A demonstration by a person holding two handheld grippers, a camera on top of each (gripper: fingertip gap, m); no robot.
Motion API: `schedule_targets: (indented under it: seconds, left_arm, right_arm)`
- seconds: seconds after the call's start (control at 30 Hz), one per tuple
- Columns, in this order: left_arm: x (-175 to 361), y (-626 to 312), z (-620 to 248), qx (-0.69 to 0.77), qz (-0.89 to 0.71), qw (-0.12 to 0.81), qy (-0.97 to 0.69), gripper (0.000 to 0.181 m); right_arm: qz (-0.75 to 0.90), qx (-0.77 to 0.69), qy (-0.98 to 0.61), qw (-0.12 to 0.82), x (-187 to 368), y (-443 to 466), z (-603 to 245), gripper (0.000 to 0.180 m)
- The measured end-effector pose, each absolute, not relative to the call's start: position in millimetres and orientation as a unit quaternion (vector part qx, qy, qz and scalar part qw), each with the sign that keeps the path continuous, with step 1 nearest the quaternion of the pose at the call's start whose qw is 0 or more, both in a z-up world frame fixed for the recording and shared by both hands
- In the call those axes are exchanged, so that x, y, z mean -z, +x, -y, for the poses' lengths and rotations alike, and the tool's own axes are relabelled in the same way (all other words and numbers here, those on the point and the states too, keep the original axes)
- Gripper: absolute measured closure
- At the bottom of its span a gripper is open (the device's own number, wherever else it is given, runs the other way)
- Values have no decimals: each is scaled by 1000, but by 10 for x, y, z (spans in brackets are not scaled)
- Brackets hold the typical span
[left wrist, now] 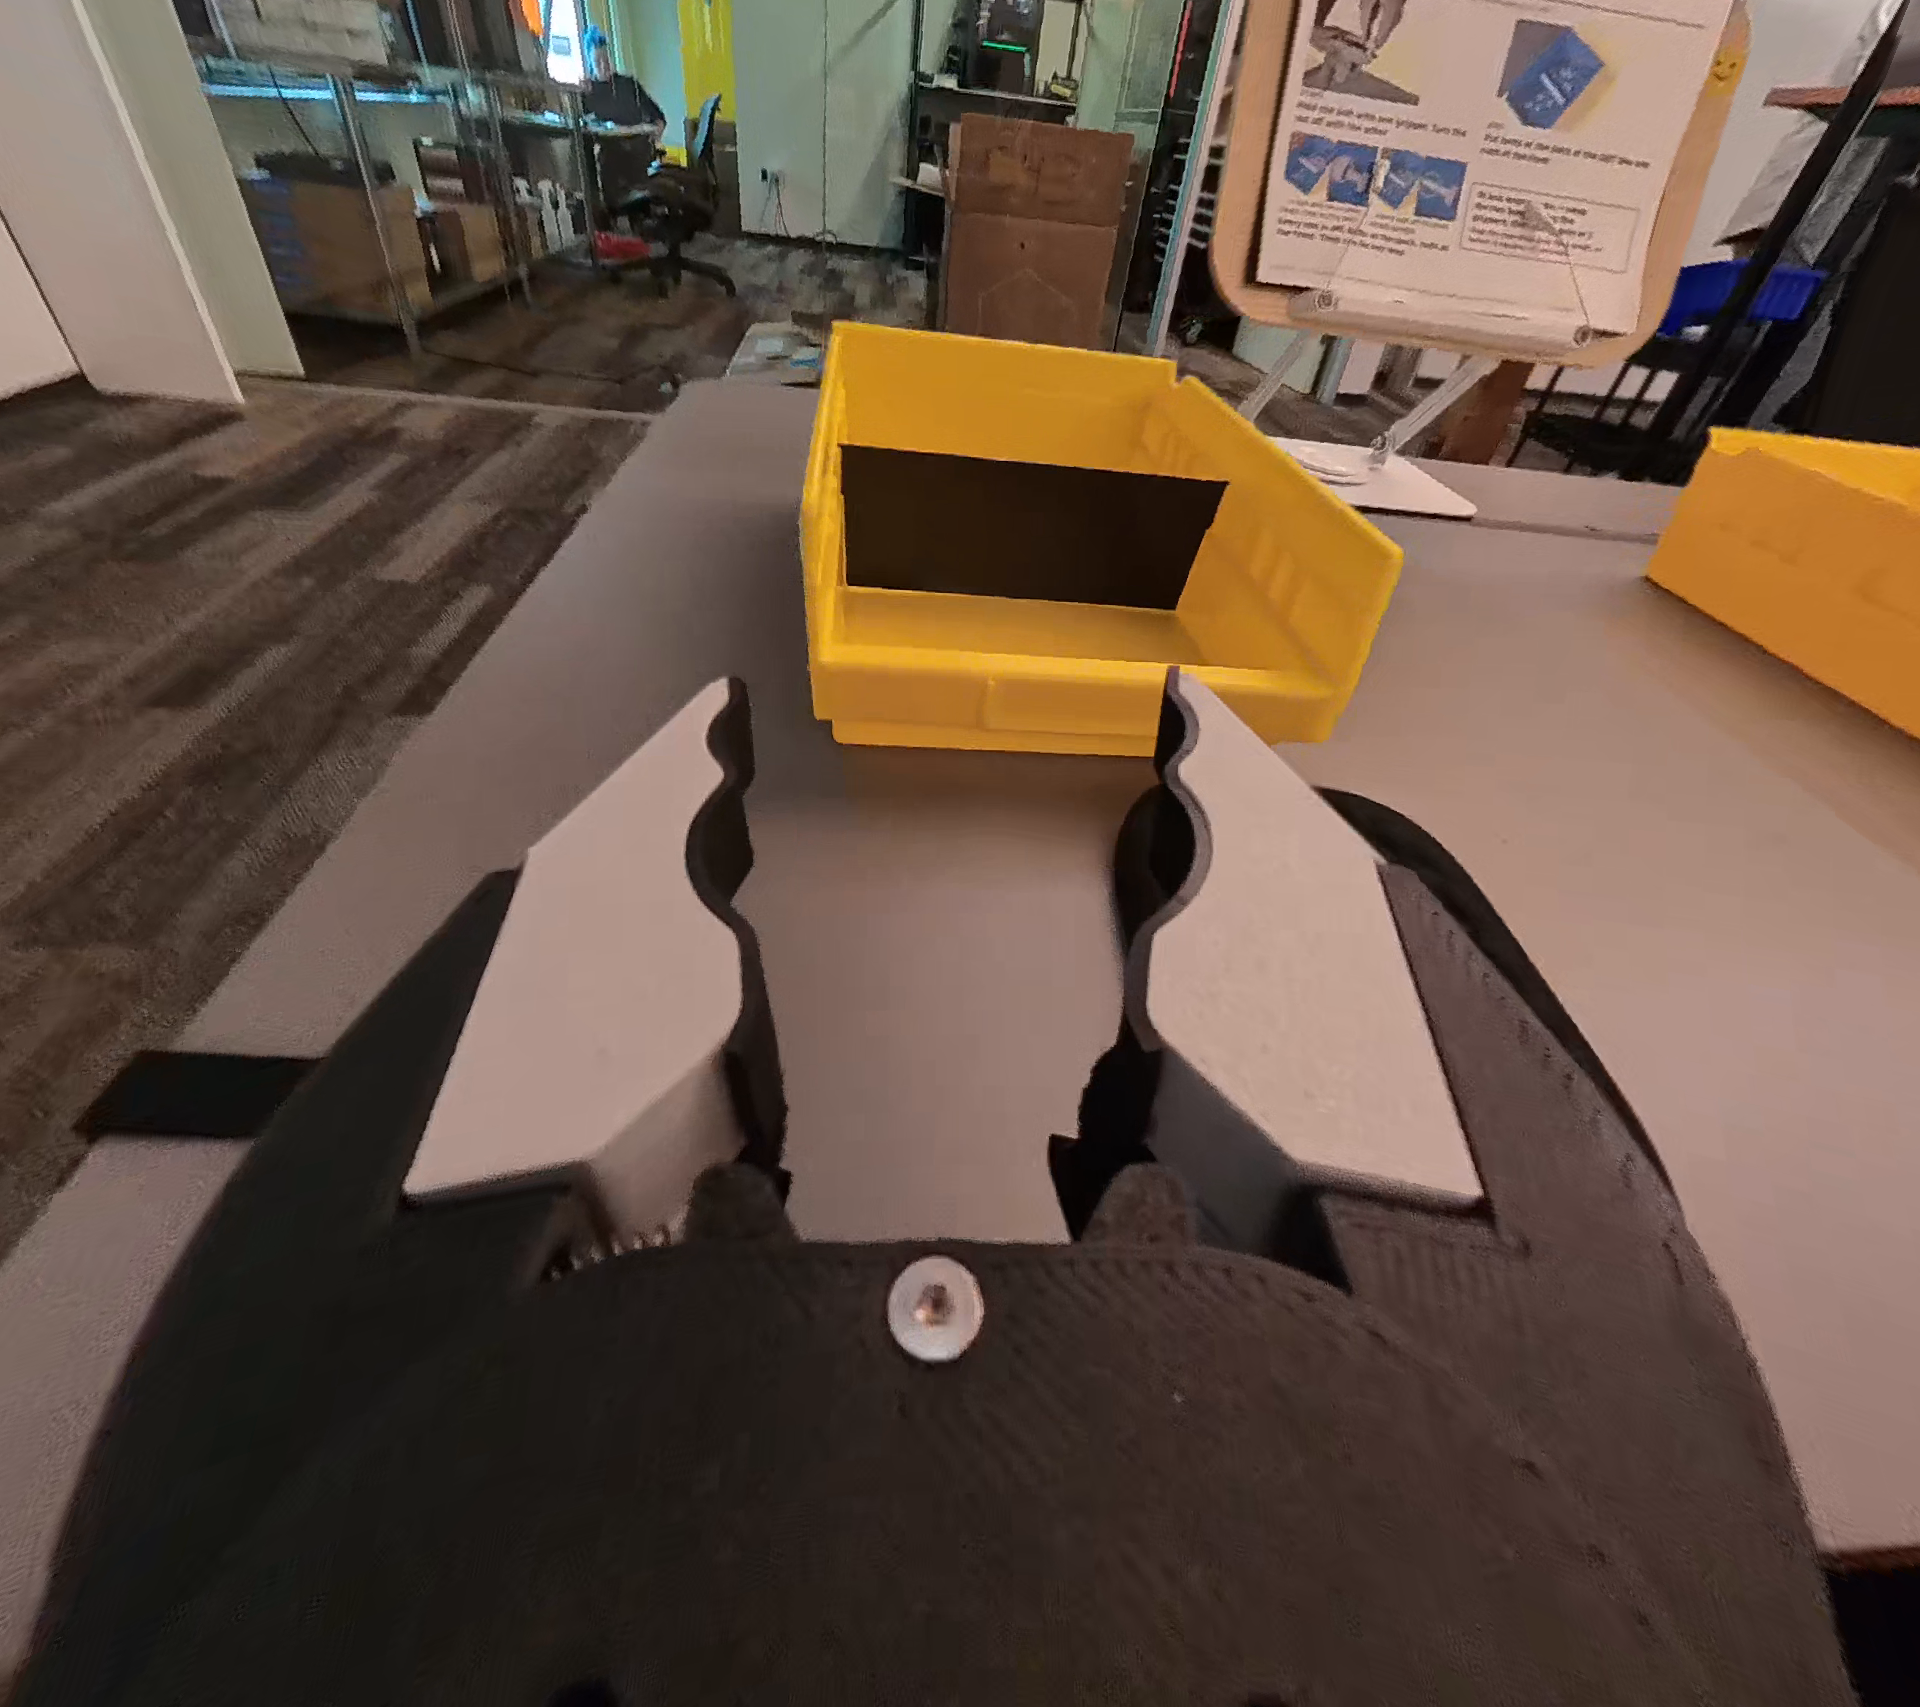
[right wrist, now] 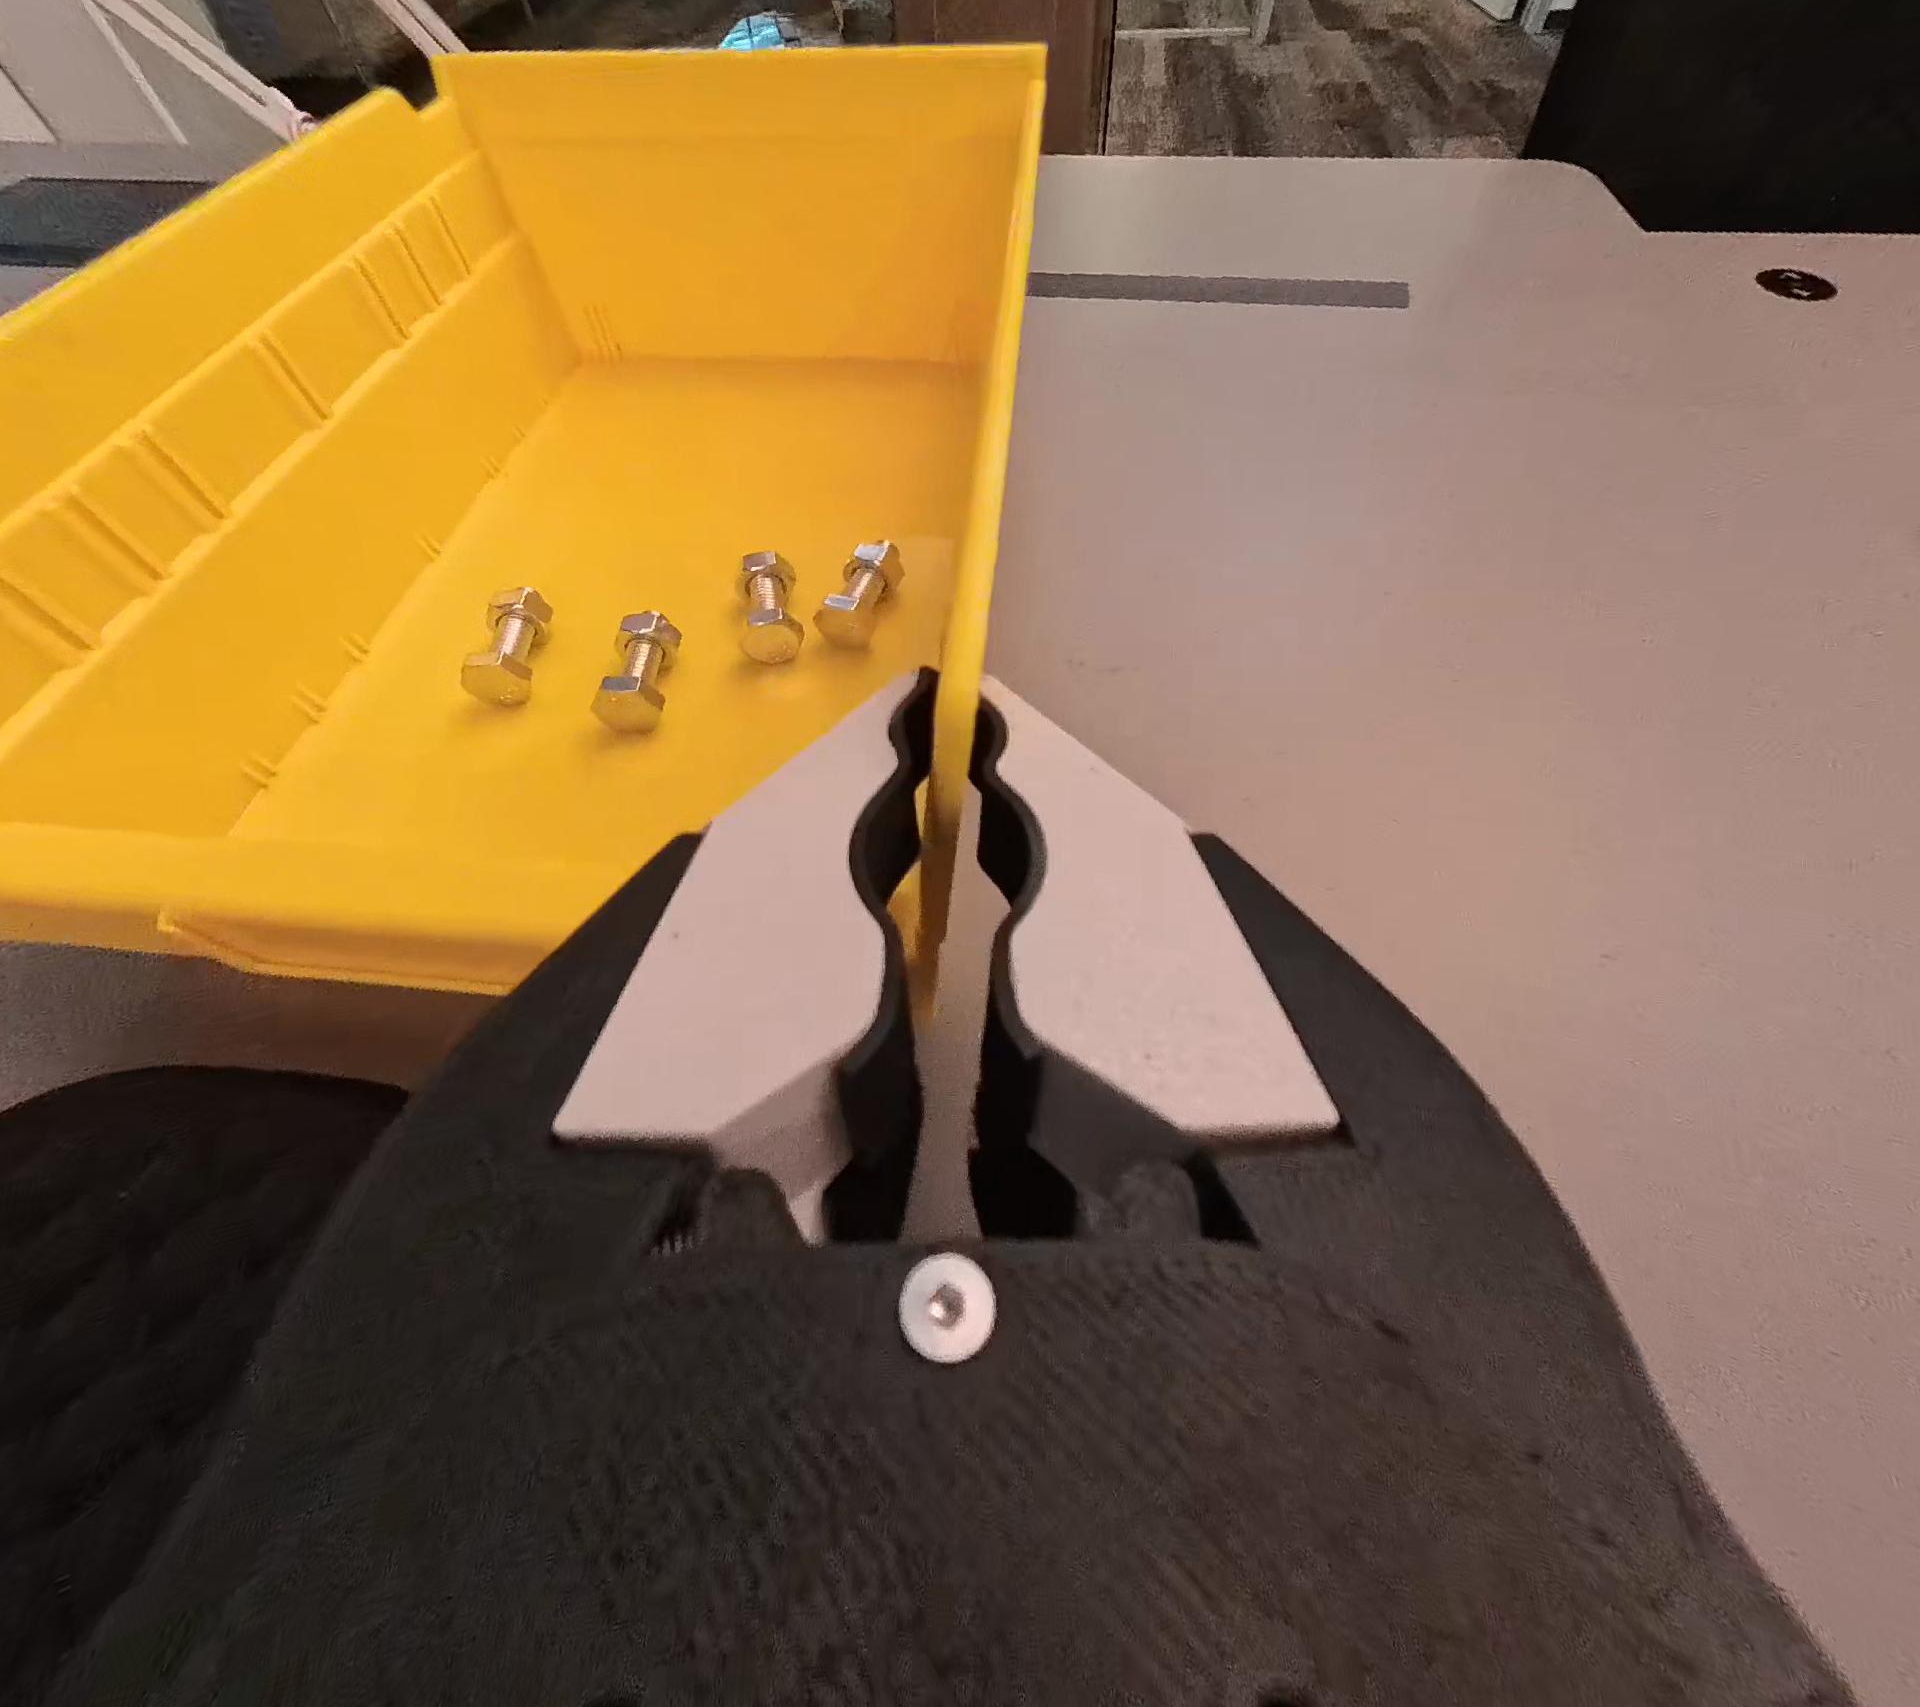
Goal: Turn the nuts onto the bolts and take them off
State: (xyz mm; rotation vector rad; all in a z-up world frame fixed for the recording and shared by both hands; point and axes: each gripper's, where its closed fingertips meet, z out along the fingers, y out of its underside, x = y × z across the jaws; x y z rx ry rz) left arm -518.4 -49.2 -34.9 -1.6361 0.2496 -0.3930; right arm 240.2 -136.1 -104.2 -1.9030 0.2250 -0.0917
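In the right wrist view a yellow bin (right wrist: 727, 223) holds several silver bolts (right wrist: 506, 645), each with a nut threaded on it, lying on the bin floor. My right gripper (right wrist: 954, 693) is shut on the bin's right side wall (right wrist: 1003, 452), one finger inside the bin and one outside. In the left wrist view my left gripper (left wrist: 956, 691) is open and empty above the grey table (left wrist: 1558, 878), just short of another yellow bin (left wrist: 1081, 681) with a black divider (left wrist: 1023, 527). No bolts show in that bin.
The edge of the right-hand yellow bin (left wrist: 1797, 556) shows at the left wrist view's right side. A clipboard stand with an instruction sheet (left wrist: 1475, 47) stands behind the bins. The table's left edge (left wrist: 436, 670) drops to carpet. The table right of the bolt bin (right wrist: 1455, 566) is bare. One gripper's finger ends stand about 75 cm off the other's.
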Motion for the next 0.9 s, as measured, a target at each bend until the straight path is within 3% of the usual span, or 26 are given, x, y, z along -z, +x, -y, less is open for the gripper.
schedule_targets:
  seconds: [0.7,0.83,0.9]
  left_arm:
    - [441,-4946,-478,164,-103,658,-728,95]
    - [466,-5033,-712,128,-110,646,-744,100]
    - [472,-4987,-777,151,-115,636,-748,112]
  right_arm:
    - [-104,71,-822,556,1048,2216,1514,176]
    - [-97,63,-825,553,1049,2141,1543,175]
    - [-89,69,-827,551,1050,2106,1563,174]
